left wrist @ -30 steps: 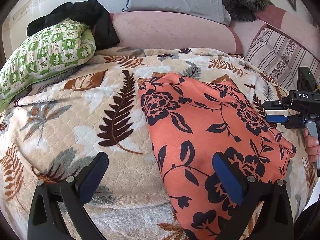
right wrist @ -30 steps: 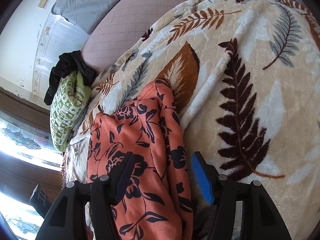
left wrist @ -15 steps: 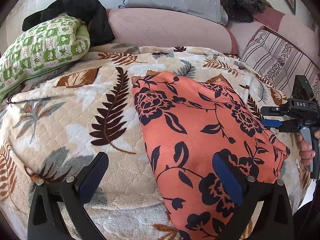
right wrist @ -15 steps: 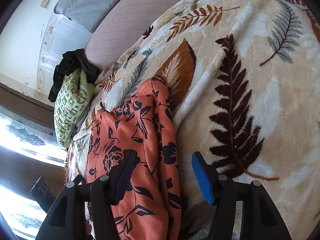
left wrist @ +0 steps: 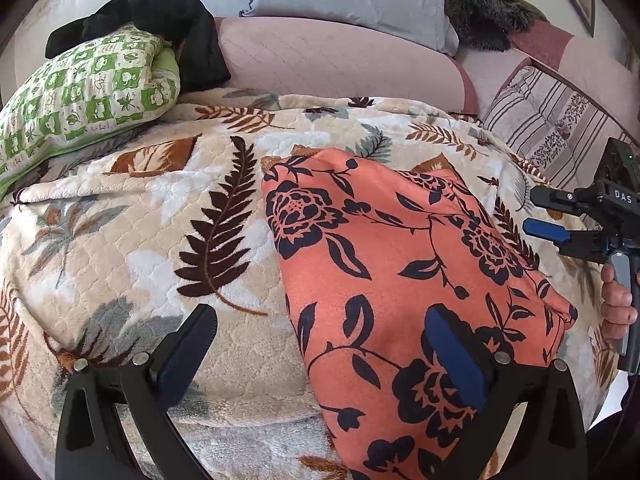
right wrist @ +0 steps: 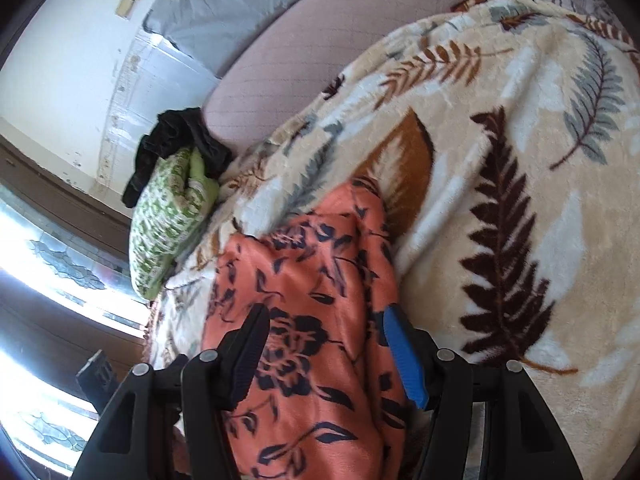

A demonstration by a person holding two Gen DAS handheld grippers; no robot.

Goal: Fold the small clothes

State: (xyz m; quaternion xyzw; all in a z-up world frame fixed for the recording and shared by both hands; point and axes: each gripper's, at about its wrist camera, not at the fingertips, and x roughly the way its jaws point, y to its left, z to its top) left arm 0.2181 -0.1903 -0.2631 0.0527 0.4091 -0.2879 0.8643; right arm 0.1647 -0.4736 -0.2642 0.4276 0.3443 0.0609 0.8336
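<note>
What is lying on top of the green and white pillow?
A crumpled black garment lies over the far end of the green and white pillow. The part of the pillow beneath it is covered and cannot be seen.

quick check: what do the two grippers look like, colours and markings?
Both are black plastic frames with silver screws. The left gripper and right gripper each have two fingers faced with ribbed blue pads. In the left view, the right gripper's body carries white "DAS" lettering, a grey handle and a bare hand. No cables visible.
</note>
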